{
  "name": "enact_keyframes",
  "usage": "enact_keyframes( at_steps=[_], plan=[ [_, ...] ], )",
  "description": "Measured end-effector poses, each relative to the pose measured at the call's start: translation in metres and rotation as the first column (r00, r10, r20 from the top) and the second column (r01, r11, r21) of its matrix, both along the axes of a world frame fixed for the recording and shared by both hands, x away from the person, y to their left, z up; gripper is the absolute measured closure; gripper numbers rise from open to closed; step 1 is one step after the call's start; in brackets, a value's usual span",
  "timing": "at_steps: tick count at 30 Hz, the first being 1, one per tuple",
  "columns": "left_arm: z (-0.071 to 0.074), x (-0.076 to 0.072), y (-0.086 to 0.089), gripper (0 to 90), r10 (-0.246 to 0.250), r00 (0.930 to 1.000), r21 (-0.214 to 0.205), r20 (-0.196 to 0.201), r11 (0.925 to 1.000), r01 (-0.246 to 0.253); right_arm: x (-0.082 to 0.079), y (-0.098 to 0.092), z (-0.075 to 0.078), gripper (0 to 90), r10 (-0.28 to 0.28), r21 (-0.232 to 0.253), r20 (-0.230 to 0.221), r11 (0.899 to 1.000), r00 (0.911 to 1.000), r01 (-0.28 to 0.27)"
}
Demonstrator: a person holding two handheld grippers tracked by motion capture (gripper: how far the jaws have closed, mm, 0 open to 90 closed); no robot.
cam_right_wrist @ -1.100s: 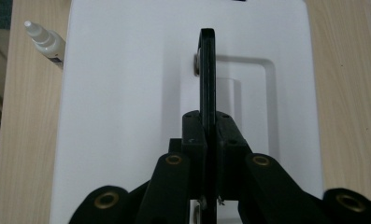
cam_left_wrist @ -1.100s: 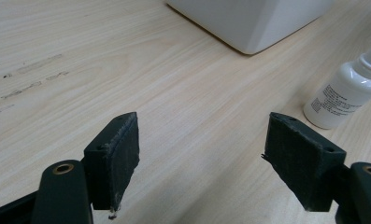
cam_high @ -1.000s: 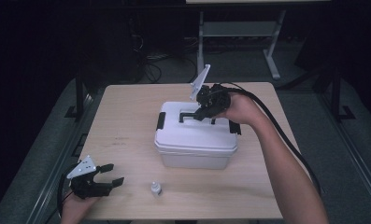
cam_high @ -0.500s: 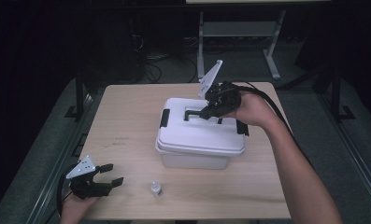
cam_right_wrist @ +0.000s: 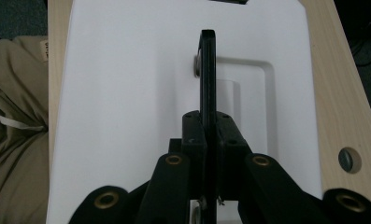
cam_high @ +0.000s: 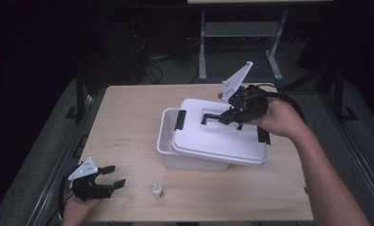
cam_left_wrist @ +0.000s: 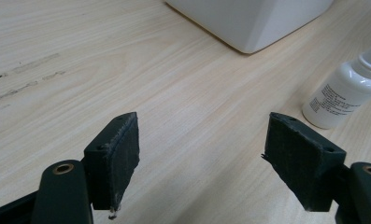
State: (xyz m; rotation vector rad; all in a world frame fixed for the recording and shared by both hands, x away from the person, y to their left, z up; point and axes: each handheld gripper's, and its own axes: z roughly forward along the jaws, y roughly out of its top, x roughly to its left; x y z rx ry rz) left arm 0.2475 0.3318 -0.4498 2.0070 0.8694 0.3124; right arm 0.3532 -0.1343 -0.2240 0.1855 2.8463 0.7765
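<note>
The right gripper (cam_high: 222, 117) is clamping the black handle (cam_right_wrist: 208, 70) of the white lid (cam_high: 222, 136), which is sitting askew over the box (cam_high: 168, 143). The left gripper (cam_high: 110, 178), jaws wide and holding nothing, is resting well left of the box.

each gripper is built in matte black. the left gripper (cam_high: 110, 182), seen nearer the tabletop's (cam_high: 128, 117) front edge, is topped by a grey three-cornered plate; a like plate dotted with small holes is carried by the right gripper (cam_high: 224, 117). black cables are trailed from both. square jaws faced with worn, frayed dark pads (cam_left_wrist: 127, 149) are seen, and brass-coloured rivets are set in the linkage arms. bare forearms are shown; khaki cloth is worn below.
</note>
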Motion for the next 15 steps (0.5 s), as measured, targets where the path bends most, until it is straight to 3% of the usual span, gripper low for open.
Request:
enact_keyframes(
  at_steps=[15],
  plan=[
    [0.0,-0.001,0.0,25.8,0.0,1.0,0.008,0.001,1.0,0.0,-0.03,-0.056,-0.002,84.4,-0.083,0.022,0.014,0.996,0.9964,0.083]
  ],
)
